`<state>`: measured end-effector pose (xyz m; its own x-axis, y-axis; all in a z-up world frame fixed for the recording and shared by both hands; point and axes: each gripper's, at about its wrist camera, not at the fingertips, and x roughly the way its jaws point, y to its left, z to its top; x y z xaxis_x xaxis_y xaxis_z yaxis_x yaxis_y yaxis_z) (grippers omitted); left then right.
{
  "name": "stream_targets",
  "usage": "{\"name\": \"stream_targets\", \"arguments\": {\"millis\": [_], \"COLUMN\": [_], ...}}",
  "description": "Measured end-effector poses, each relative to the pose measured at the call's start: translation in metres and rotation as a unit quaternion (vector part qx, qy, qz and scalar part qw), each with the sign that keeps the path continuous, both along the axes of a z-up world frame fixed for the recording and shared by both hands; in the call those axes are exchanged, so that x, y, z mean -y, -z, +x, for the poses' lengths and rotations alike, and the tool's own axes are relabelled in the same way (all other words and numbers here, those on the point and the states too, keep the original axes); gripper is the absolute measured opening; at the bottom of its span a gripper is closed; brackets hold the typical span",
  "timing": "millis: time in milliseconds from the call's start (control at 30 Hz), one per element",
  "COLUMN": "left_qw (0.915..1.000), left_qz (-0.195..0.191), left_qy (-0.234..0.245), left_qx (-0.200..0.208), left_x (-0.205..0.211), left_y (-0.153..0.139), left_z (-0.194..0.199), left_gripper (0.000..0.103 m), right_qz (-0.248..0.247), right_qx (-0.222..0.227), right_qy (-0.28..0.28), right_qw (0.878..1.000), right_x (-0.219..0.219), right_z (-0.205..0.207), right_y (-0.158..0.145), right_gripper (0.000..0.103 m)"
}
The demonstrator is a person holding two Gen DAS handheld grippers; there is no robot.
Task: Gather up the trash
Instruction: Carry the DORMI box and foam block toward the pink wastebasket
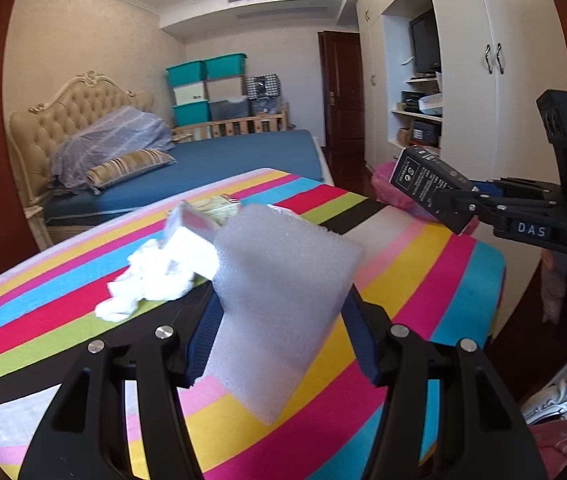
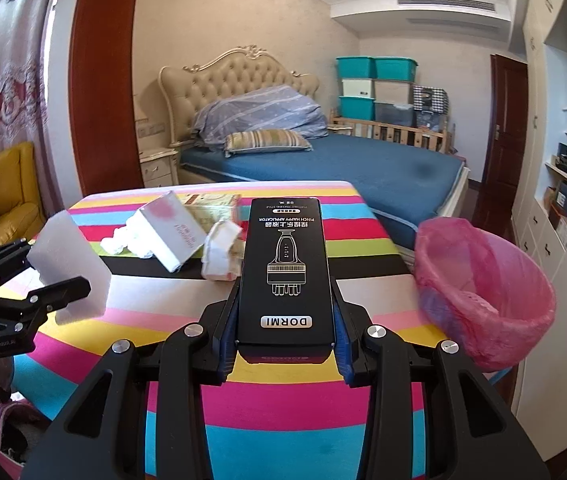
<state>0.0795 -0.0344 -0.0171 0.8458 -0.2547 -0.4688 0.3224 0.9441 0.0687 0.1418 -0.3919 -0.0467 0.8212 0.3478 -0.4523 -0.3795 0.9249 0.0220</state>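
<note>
My left gripper [image 1: 279, 320] is shut on a white foam block [image 1: 283, 296] and holds it above the striped table [image 1: 423, 280]; it also shows in the right wrist view [image 2: 71, 264]. My right gripper [image 2: 285, 336] is shut on a black DORMI box [image 2: 285, 268], seen in the left wrist view [image 1: 423, 184] near the table's right edge. A bin with a pink bag [image 2: 483, 284] stands right of the table. On the table lie crumpled white tissue [image 1: 151, 280], a white-pink box [image 2: 171, 232], a yellow packet [image 2: 213, 204] and torn paper packaging [image 2: 221, 256].
A bed with a blue sheet [image 2: 383, 172] lies beyond the table. White wardrobes with shelves [image 1: 463, 80] line the right wall. A yellow armchair [image 2: 7, 192] stands at the left. Teal storage boxes [image 2: 375, 68] are stacked at the far wall.
</note>
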Motion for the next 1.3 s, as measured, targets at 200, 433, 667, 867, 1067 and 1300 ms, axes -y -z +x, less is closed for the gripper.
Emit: {"name": "stream_targets", "arguments": {"millis": [200, 433, 667, 867, 1067, 1300], "left_qw": [0.9993, 0.9977, 0.9935, 0.9888, 0.9872, 0.9866], "left_qz": [-0.024, -0.027, -0.019, -0.023, -0.042, -0.058], "left_qy": [0.023, 0.057, 0.106, 0.139, 0.139, 0.137], "left_qx": [-0.015, -0.025, -0.035, -0.05, -0.065, -0.067], "left_x": [0.014, 0.056, 0.126, 0.193, 0.251, 0.291], "left_y": [-0.004, -0.011, -0.022, -0.034, -0.047, -0.055], "left_z": [0.018, 0.042, 0.077, 0.125, 0.177, 0.228], "left_gripper": [0.057, 0.057, 0.057, 0.057, 0.058, 0.065], "right_qz": [0.011, 0.024, 0.031, 0.027, 0.013, 0.011], "right_qx": [0.011, 0.017, 0.0, 0.001, 0.004, 0.008], "right_qy": [0.021, 0.058, 0.112, 0.153, 0.186, 0.187], "right_qw": [1.0, 0.998, 0.993, 0.988, 0.982, 0.982], "right_x": [0.024, 0.061, 0.107, 0.145, 0.174, 0.196], "right_z": [-0.004, -0.006, 0.009, 0.037, 0.075, 0.111], "right_y": [-0.003, -0.001, 0.003, 0.003, 0.007, 0.023], "right_gripper": [0.037, 0.037, 0.037, 0.038, 0.038, 0.045]}}
